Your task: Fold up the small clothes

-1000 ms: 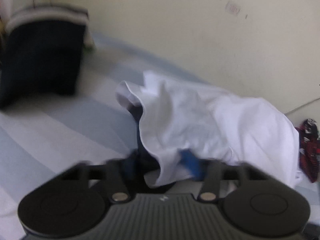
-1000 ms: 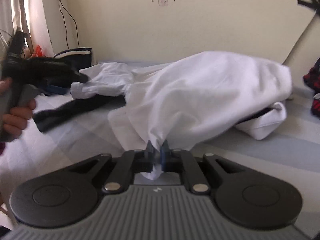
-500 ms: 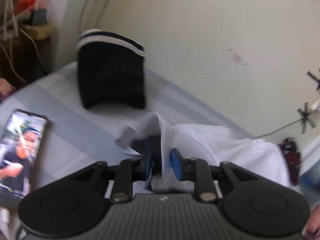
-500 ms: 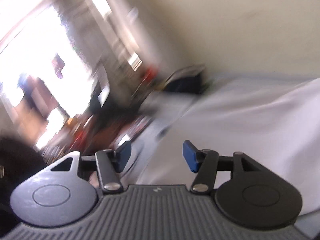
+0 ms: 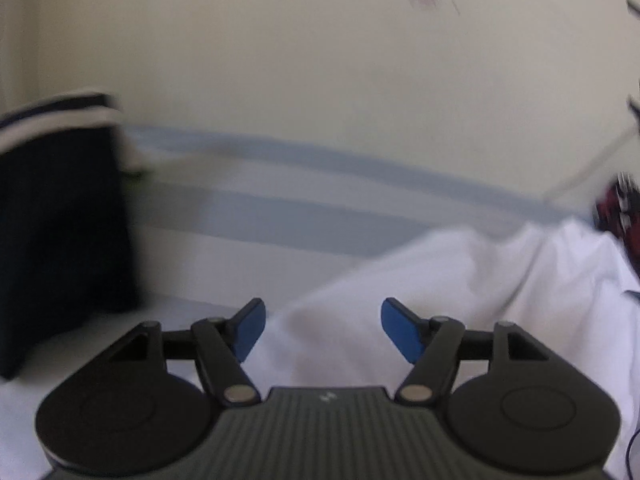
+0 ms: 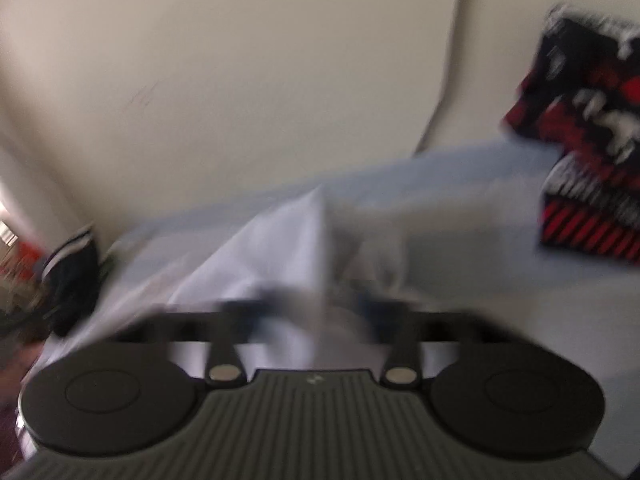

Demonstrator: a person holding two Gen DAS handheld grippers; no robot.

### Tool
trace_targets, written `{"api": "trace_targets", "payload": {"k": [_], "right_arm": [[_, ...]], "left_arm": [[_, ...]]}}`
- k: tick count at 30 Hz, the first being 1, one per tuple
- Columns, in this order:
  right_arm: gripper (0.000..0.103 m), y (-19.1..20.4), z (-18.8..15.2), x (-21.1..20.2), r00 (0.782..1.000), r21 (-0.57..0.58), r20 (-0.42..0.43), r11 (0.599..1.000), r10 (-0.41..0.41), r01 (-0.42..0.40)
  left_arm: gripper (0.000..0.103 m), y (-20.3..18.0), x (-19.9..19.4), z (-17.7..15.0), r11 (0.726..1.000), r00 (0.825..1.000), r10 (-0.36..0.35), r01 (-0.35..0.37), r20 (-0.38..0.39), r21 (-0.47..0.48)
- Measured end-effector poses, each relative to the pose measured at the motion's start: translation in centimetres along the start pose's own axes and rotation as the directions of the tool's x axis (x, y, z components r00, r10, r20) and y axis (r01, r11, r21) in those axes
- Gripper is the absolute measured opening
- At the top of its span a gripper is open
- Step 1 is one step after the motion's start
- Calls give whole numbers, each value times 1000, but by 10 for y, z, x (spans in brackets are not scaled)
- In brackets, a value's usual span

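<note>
On the bed: white garment [image 5: 460,280] lies loose
Left gripper [image 5: 322,330]: just spread, cloth released
Right gripper [image 6: 316,312]: just pinched the white garment; refolding likely

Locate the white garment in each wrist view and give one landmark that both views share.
Left wrist view: the white garment spreads over the lower right, running under the open left gripper.
Right wrist view: it rises at centre as a blurred peak, with its cloth at the right gripper.
Shared landmark: the folded dark garment with white stripes, far left in both.
</note>
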State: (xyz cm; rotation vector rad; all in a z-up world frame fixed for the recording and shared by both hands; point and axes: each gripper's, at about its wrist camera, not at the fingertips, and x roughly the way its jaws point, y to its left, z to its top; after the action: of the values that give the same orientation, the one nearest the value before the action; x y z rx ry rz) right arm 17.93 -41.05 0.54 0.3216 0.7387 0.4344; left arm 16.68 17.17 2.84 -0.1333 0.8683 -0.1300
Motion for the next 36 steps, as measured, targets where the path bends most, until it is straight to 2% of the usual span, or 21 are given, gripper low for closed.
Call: {"api": "trace_targets", "payload": {"k": [2, 4, 5, 7, 8, 9, 11, 13, 15, 16, 17, 18, 19, 21, 24, 26, 27, 28, 30, 33, 36], "right_arm": [[6, 12, -15, -17, 998, -6, -26, 999, 51, -52], [6, 28, -34, -48, 985, -38, -77, 987, 152, -155], [6, 37, -46, -65, 970, -61, -113, 973, 217, -225], [7, 49, -72, -95, 907, -118, -231, 916, 351, -384], [8, 56, -83, -104, 898, -149, -271, 906, 348, -396], [11, 62, -92, -113, 903, -183, -295, 909, 312, -374], [14, 60, -89, -121, 925, -220, -281, 921, 257, -323], [43, 50, -76, -130, 941, -183, -205, 934, 270, -308], [54, 30, -55, -132, 956, -121, -69, 949, 285, -292], [57, 21, -44, -131, 959, -74, 4, 956, 285, -284], [59, 8, -35, -126, 960, -19, 62, 962, 274, -274], [65, -1, -23, -117, 966, 44, 104, 969, 237, -242], [70, -7, -15, -108, 976, 90, 118, 976, 185, -196], [75, -17, -3, -79, 988, 147, 108, 981, 109, -124], [81, -8, 2, -29, 994, 177, 29, 978, 104, -107], [79, 7, 0, -9, 990, 135, -32, 982, 140, -134], [56, 20, -3, -8, 986, 91, -61, 985, 152, -146], [21, 37, -4, -4, 984, 29, -92, 989, 149, -147], [18, 71, -5, -10, 996, -106, -67, 992, 66, -73], [17, 132, -10, -51, 995, -326, 100, 945, 2, 31], [17, 194, -19, -103, 953, -479, 302, 859, -29, 178]], "left_arm": [[64, -9, 9, -5, 998, 1000, 1, 0, -25, 58], [64, -14, 7, -11, 994, 1000, -2, 4, -17, 113], [65, -14, 6, -12, 992, 1000, -9, 11, -15, 126], [72, -8, 2, -15, 991, 1000, -20, 22, -13, 135], [77, -5, 2, -15, 991, 1000, -15, 17, -10, 135], [79, -4, 4, -13, 991, 1000, -8, 9, -7, 133], [79, 0, 8, -9, 993, 1000, -6, 8, -18, 115], [77, 3, 15, -6, 996, 999, -22, 26, -43, 90], [72, -1, 23, 3, 995, 999, -11, 15, -38, 95], [67, -3, 22, 1, 994, 1000, -1, 5, -31, 107], [55, -6, 19, 0, 993, 1000, 8, -5, -24, 119], [45, -8, 17, -1, 991, 1000, 12, -9, -20, 131], [41, -10, 15, -2, 990, 1000, 14, -11, -22, 140], [21, -14, 11, -5, 988, 1000, 15, -11, -20, 157], [7, -22, 2, -8, 982, 999, 44, -43, -2, 186], [7, -26, -8, -11, 978, 997, 71, -77, 35, 192], [6, -29, -19, -12, 975, 993, 87, -101, 76, 199], [6, -31, -30, -13, 972, 988, 99, -122, 121, 202], [6, -34, -61, -13, 970, 968, 111, -155, 226, 187], [6, -37, -112, -12, 977, 926, 103, -162, 363, 136], [6, -42, -168, -16, 985, 859, 84, -148, 506, 88]]}}
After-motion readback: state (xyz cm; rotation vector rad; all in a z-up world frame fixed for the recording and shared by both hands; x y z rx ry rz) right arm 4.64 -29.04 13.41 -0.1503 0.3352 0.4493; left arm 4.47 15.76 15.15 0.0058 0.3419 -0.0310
